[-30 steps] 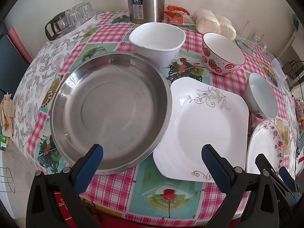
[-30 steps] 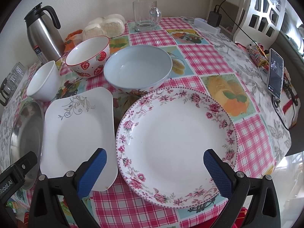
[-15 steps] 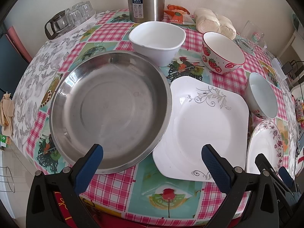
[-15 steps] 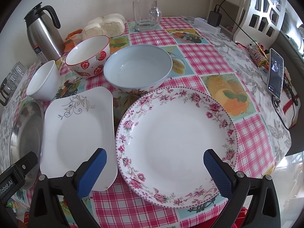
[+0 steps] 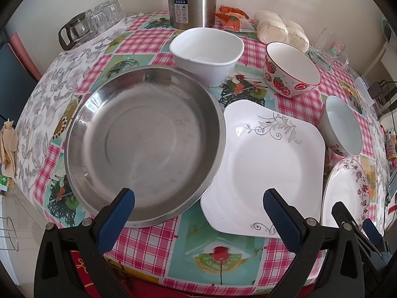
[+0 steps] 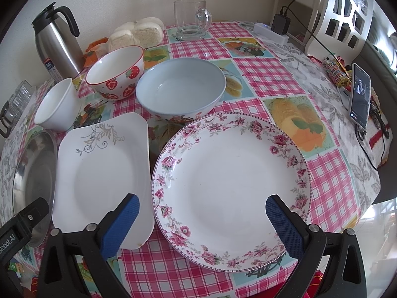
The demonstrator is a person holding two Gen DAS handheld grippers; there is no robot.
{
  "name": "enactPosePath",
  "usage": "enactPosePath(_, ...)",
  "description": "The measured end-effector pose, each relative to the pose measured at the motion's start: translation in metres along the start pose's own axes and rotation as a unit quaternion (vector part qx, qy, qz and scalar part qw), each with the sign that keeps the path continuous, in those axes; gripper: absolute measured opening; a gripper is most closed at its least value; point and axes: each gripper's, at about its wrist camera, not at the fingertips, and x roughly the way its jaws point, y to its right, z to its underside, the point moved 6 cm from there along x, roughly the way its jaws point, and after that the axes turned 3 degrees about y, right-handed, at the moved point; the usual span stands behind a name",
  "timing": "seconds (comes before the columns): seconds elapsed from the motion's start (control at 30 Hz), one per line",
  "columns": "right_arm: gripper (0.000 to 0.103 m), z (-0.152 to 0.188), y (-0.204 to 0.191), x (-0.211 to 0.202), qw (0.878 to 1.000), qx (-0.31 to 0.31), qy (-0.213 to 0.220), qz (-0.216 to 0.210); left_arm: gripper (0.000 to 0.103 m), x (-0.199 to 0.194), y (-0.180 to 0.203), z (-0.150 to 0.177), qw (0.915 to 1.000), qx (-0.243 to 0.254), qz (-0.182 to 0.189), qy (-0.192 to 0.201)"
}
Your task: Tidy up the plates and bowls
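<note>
Stainless-steel round pan, count one, sits on the left part of the tabletop, which is covered by a pink-checked cloth with fruit panels. Its right rim overlaps the left edge of the square white plate.

Plates, count two: the square white plate with a grey scroll motif, and a round floral-rimmed plate just beside it on the right; whether the two touch cannot be told.

Bowls, count three, in a row behind the plates: a white squarish bowl just behind the steel pan, a strawberry-pattern bowl to its right, and a pale blue bowl just behind the floral plate. All upright, none stacked.

Left gripper: fingers spread wide, holding nothing, hovering over the near edge with one finger above the steel pan's rim and the other above the square plate's near corner.

Right gripper: fingers likewise spread wide and empty, straddling the near half of the floral plate, no contact visible.

Other items at the back: one steel thermos jug, one clear glass mug, a bag of white buns. One phone stands upright at the right edge.
</note>
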Motion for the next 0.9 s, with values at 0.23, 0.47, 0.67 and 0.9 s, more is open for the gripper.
enactPosePath(0.23,0.103,-0.003,-0.030,-0.006,0.999,-0.020,0.008,-0.031,0.103,-0.004,-0.047,-0.012,0.9966,-0.080,-0.015,0.015)
enactPosePath(0.47,0.103,-0.003,-0.077,-0.009,0.997,-0.045,0.020,-0.066,0.103,0.006,-0.105,-0.020,0.9882,-0.151,-0.027,0.003)
enactPosePath(0.67,0.103,-0.003,-0.115,-0.009,0.993,-0.063,0.028,-0.099,0.103,0.011,-0.143,-0.029,0.9851,-0.168,-0.037,0.007)
enactPosePath(0.9,0.103,-0.008,-0.153,-0.008,0.986,-0.085,0.049,-0.136,0.103,0.017,-0.195,-0.040,0.9822,-0.180,-0.041,0.033)
